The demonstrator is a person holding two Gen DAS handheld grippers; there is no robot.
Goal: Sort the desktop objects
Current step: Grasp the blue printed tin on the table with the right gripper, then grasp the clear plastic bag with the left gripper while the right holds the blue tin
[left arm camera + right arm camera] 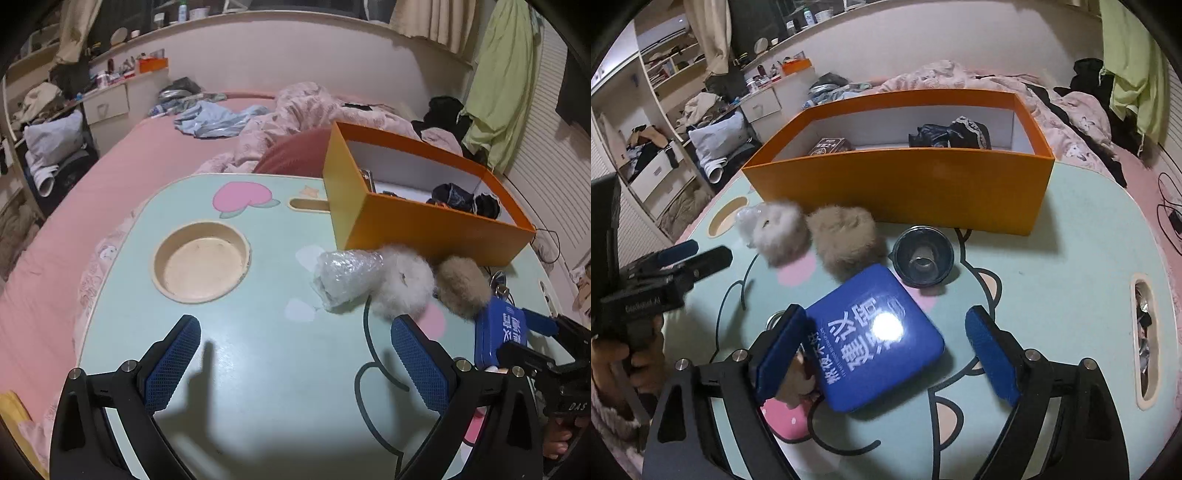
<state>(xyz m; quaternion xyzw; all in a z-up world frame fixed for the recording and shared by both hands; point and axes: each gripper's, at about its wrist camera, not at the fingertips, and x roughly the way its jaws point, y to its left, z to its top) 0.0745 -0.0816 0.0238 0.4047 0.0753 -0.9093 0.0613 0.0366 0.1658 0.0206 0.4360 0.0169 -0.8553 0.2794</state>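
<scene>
The orange box [897, 192] sits on the mint table [258, 369]. Just in front of the box lie a white puff [779, 229], a tan puff [846, 240] and a dark lens [923, 258]; a plastic wad [347, 275] touches the white puff. Nearer than these, the blue tin [875, 339] lies flat between the wide-spread pads of the right gripper [886, 354], ungripped. The left gripper [295, 354] hangs wide over bare table, left of the box.
</scene>
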